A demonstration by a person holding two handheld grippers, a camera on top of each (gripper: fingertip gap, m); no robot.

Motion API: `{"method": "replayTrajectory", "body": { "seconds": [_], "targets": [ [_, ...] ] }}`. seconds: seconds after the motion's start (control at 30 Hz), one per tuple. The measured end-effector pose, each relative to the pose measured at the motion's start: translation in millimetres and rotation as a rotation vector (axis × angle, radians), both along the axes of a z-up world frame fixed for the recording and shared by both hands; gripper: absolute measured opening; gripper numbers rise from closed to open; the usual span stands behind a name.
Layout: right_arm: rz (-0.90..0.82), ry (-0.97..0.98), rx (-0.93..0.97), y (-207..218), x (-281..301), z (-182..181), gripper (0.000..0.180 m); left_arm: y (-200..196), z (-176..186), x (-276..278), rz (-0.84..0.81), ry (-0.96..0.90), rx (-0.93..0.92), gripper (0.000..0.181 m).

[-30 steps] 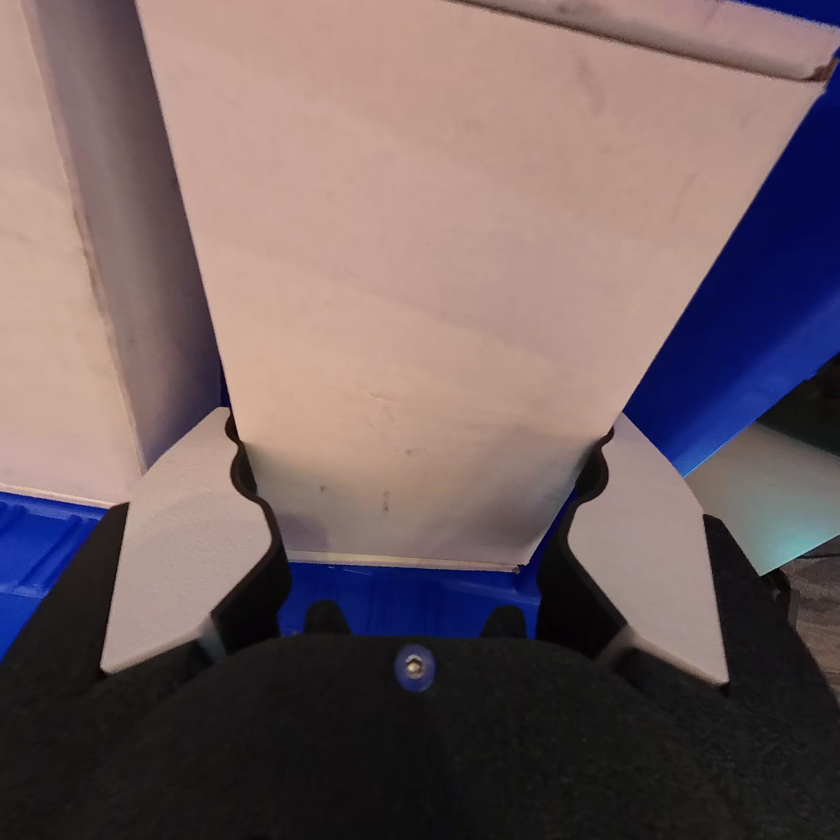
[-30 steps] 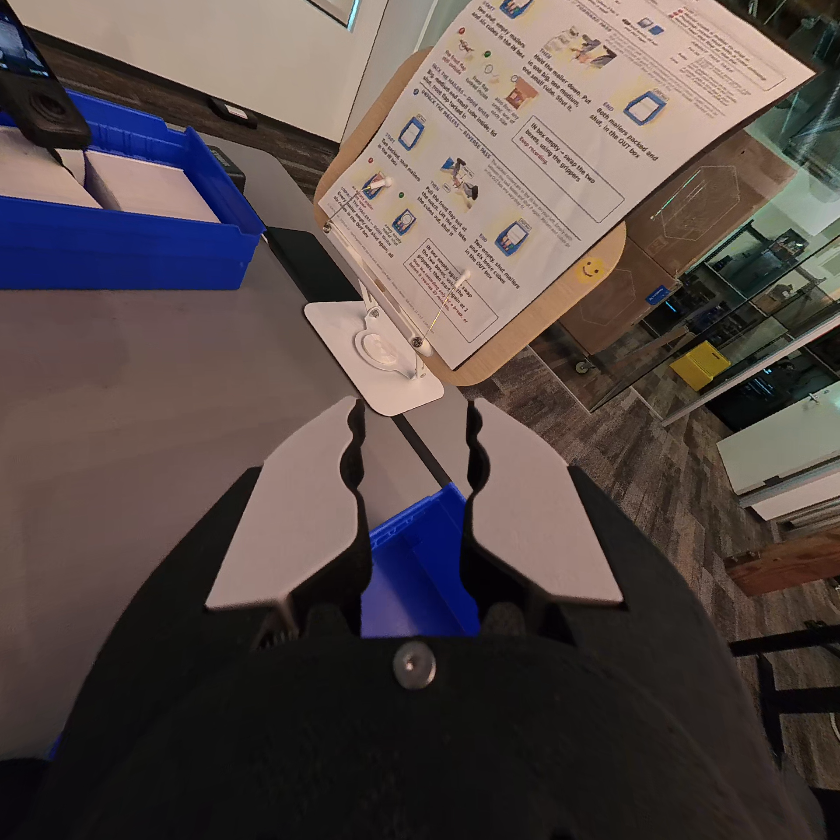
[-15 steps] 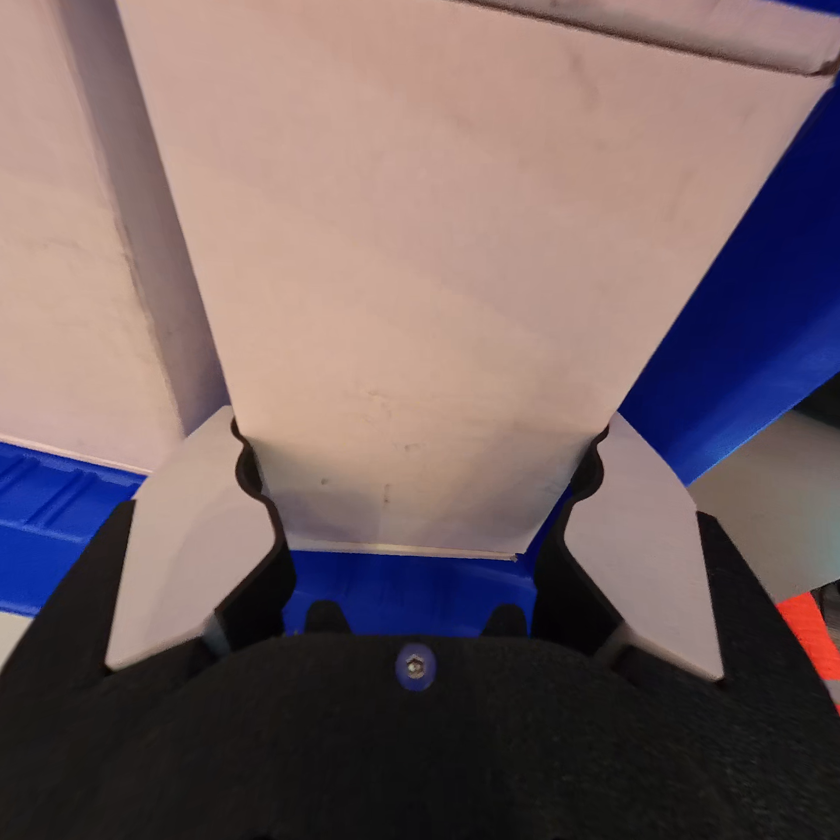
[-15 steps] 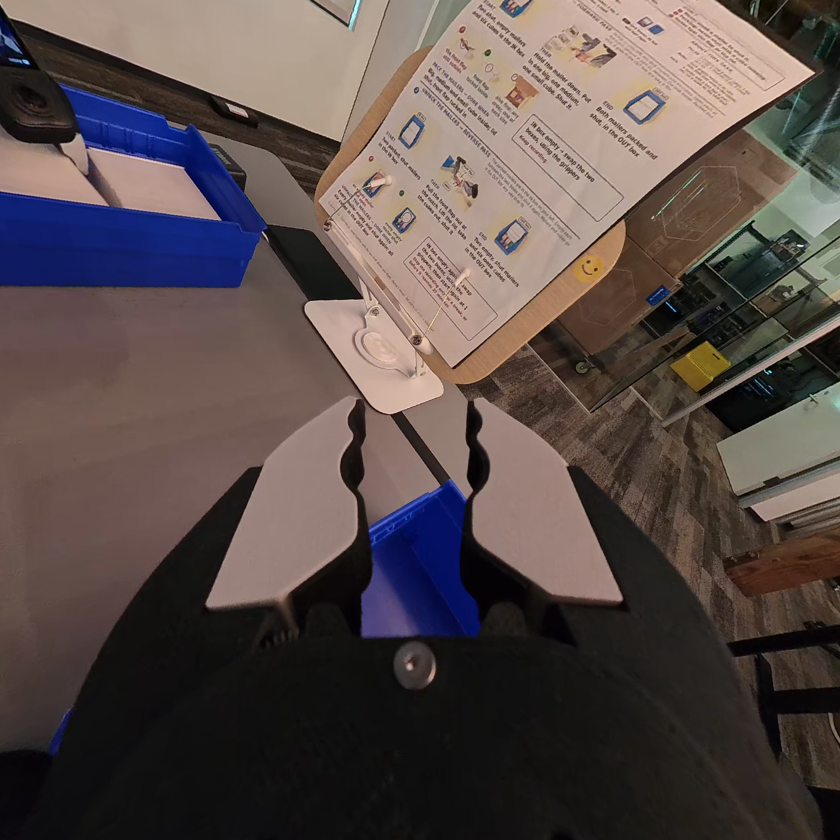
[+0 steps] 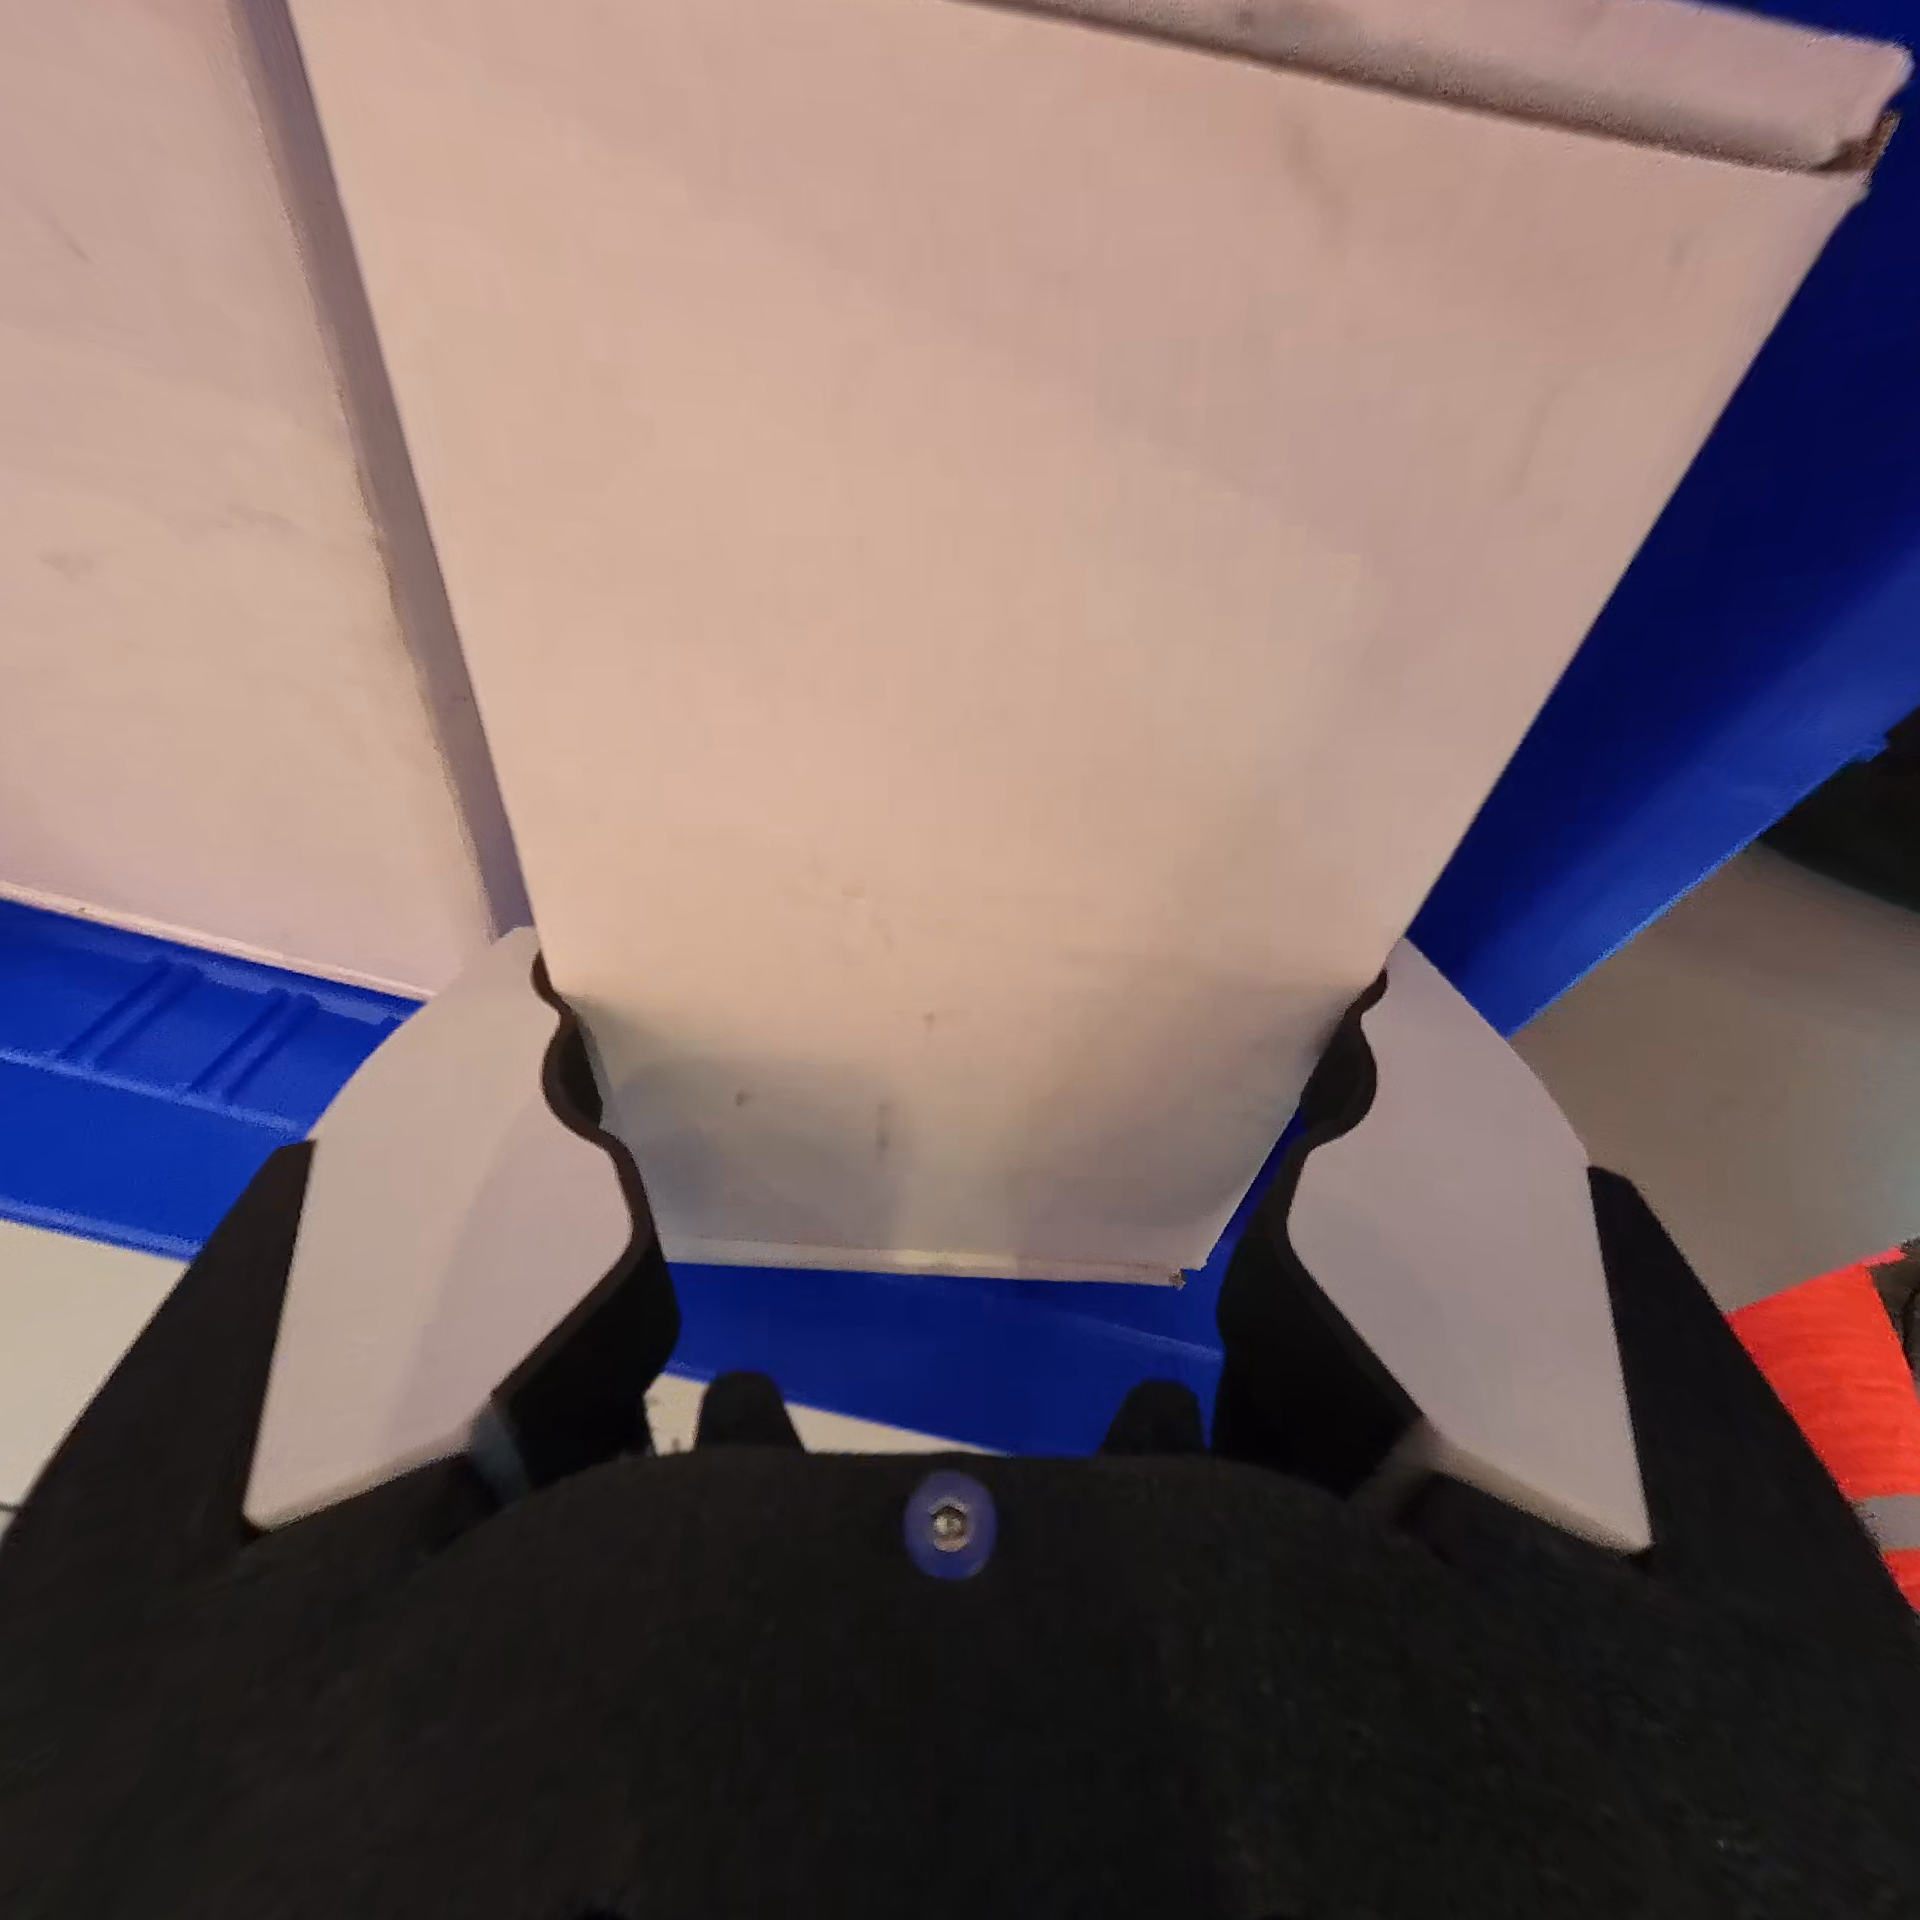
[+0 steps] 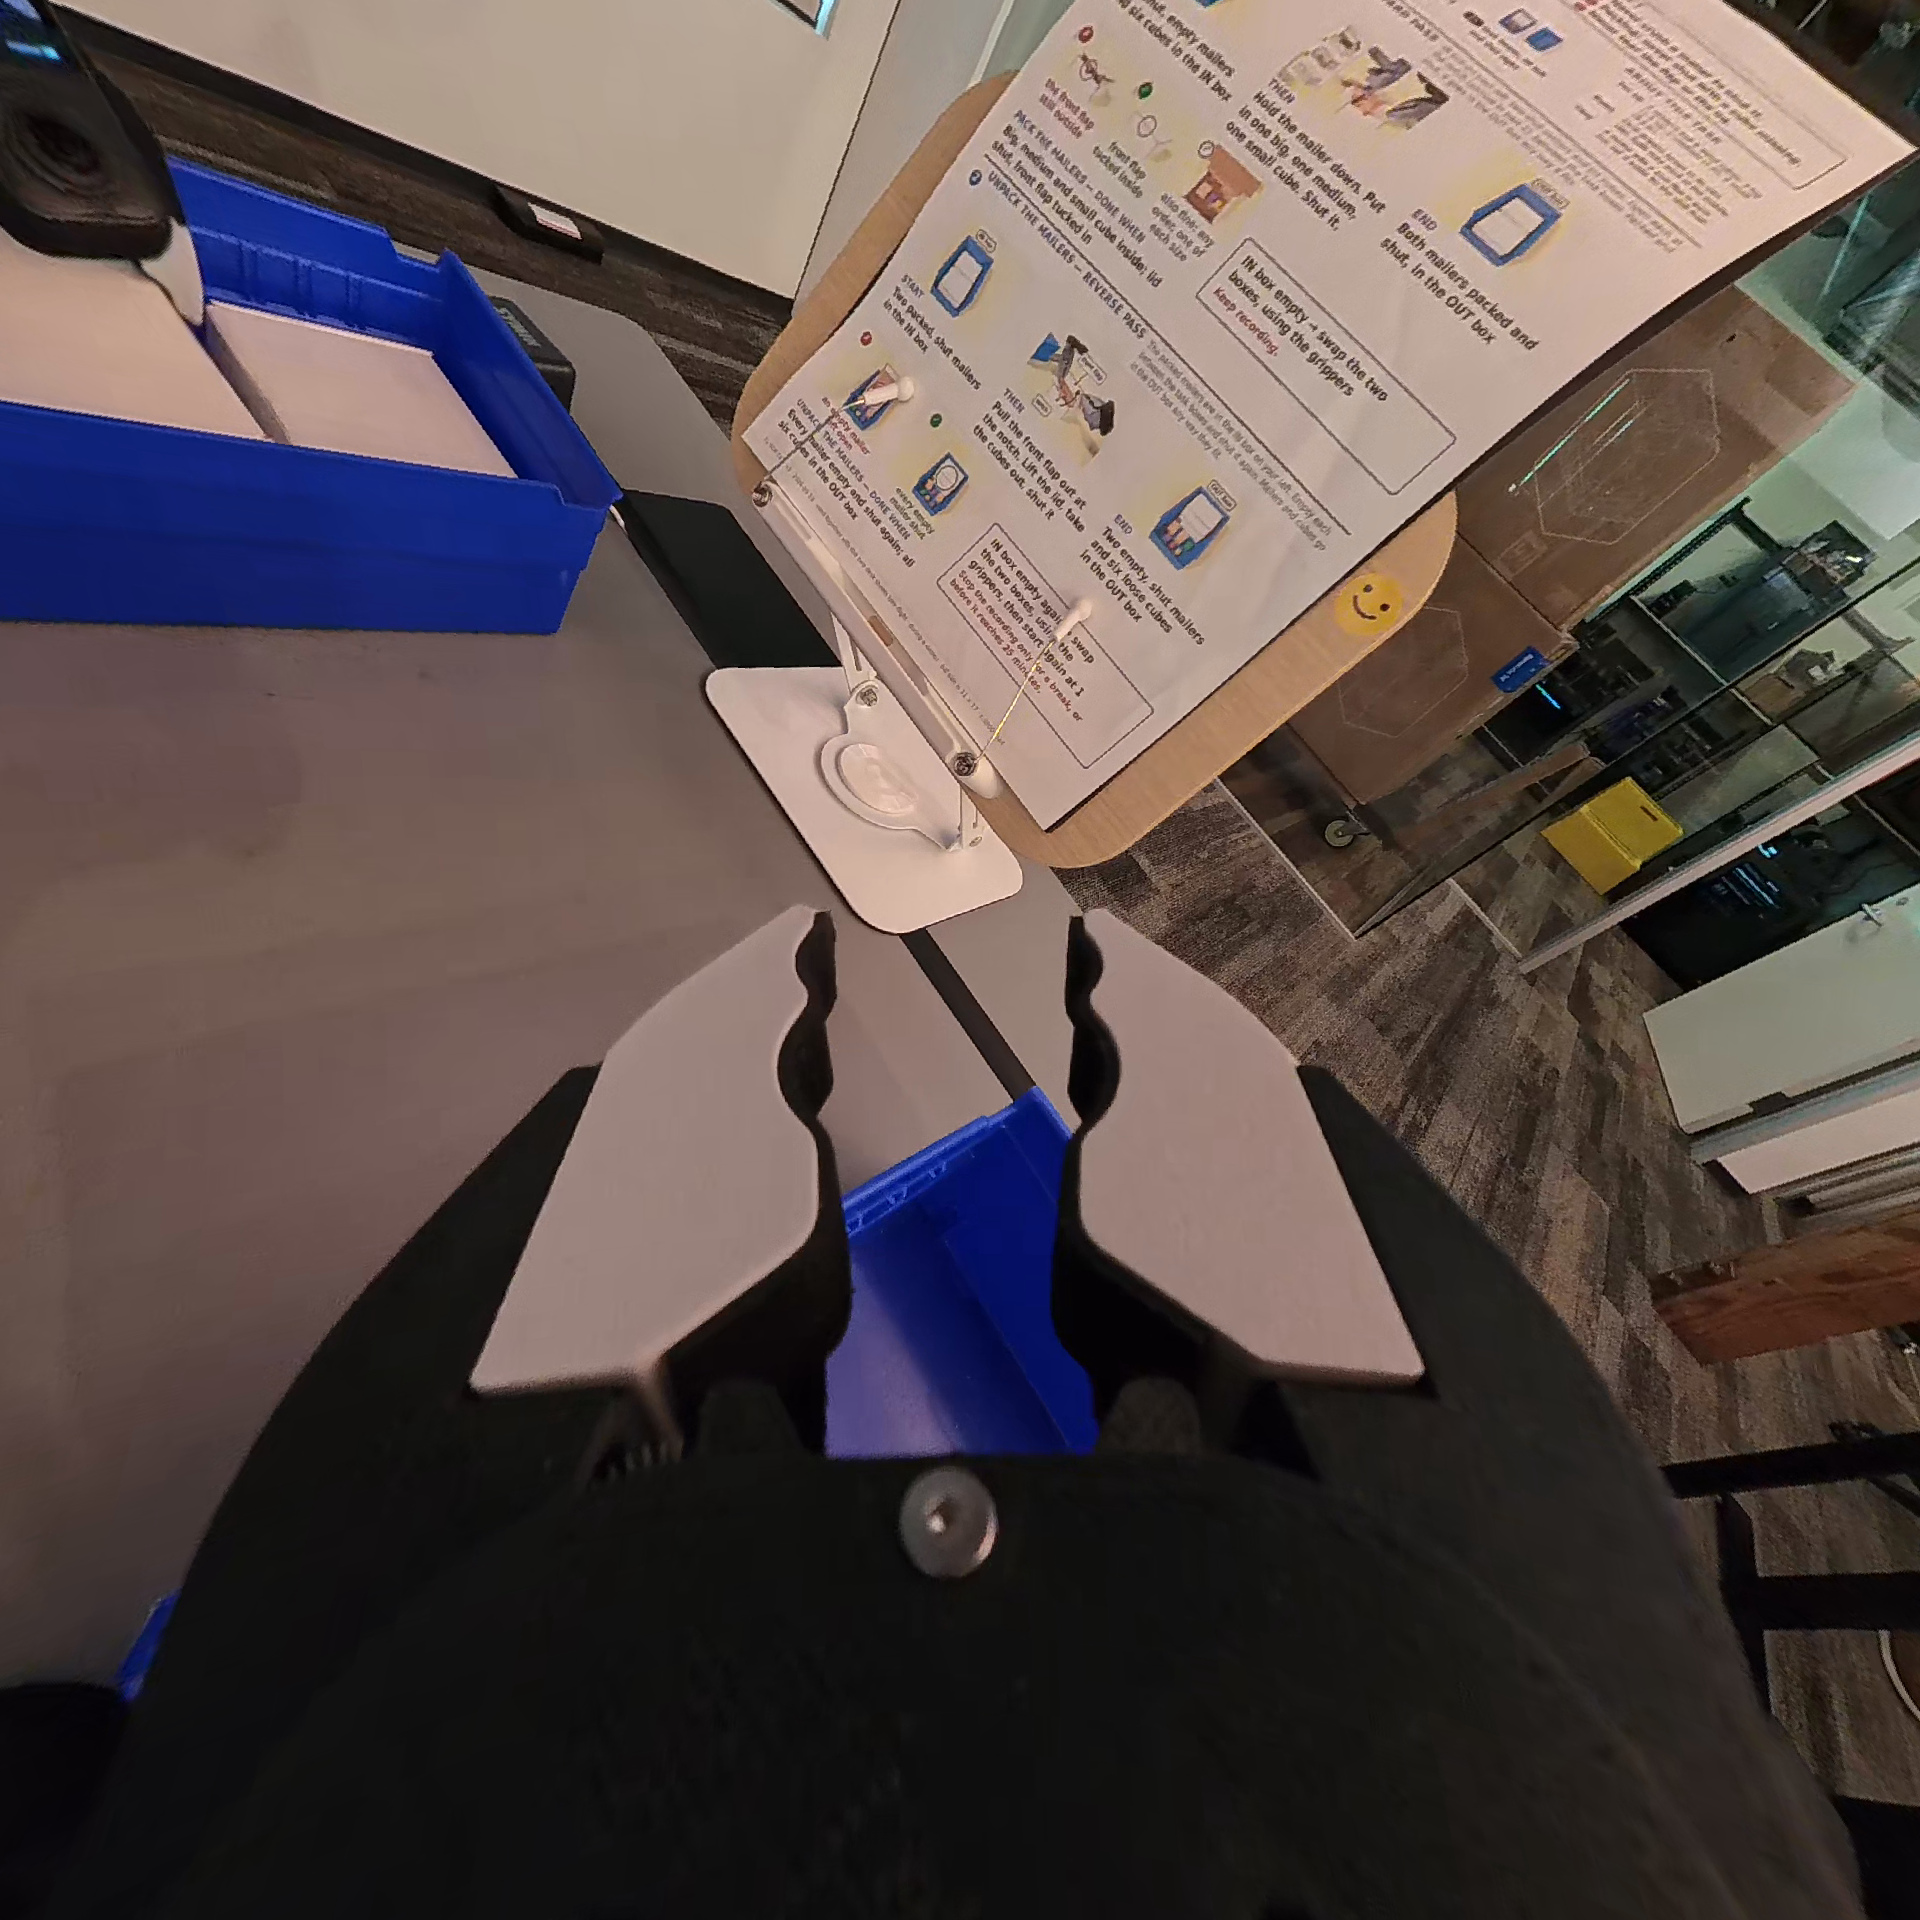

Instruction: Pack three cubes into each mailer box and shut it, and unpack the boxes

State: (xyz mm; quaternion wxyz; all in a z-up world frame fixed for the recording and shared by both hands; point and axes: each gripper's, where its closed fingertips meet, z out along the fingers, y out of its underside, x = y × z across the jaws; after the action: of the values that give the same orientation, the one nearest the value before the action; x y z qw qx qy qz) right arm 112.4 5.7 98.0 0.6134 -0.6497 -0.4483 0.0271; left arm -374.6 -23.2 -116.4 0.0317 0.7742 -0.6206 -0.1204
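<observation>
In the left wrist view my left gripper (image 5: 956,961) is shut on a white mailer box (image 5: 935,520). Its fingers press the box's two sides and hold it tilted over a blue bin (image 5: 1662,623). A second white mailer box (image 5: 177,520) lies in that bin at the left. In the right wrist view my right gripper (image 6: 948,927) is open and empty, above the corner of another blue bin (image 6: 956,1247) at the table's near edge. The far bin (image 6: 312,540) with a white mailer (image 6: 353,395) and the left gripper's black body (image 6: 83,166) show at the top left. No cubes are in view.
A grey table (image 6: 364,883) lies between the two bins. An instruction sheet (image 6: 1247,312) stands on a white stand base (image 6: 873,800) at the table's right edge, with floor beyond it. An orange-red strip (image 5: 1829,1382) shows at the lower right of the left view. Spacing between my two grippers at the tips: around 55 centimeters.
My left gripper has drawn back with the mailer box in it, so the bin's near wall and the table beyond it now show. My right gripper has hardly moved.
</observation>
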Motion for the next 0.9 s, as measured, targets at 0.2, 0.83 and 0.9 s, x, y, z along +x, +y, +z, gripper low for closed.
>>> {"method": "replayTrajectory", "body": {
  "seconds": [0.2, 0.83, 0.9],
  "targets": [
    [0.003, 0.003, 0.003, -1.3, 0.3, 1.2, 0.043, 0.6, 17.4, -2.5, -0.002, 0.029, 0.02, 0.133],
    [0.013, 0.025, 0.013, -6.9, 6.1, 6.3, 0.043, 2.3, 79.0, -6.6, -0.01, 0.129, 0.1, 0.133],
    [0.013, 0.022, 0.013, -7.3, 6.5, 6.0, 0.043, 2.7, 85.7, -4.8, -0.015, 0.138, 0.109, 0.133]
  ]
}}
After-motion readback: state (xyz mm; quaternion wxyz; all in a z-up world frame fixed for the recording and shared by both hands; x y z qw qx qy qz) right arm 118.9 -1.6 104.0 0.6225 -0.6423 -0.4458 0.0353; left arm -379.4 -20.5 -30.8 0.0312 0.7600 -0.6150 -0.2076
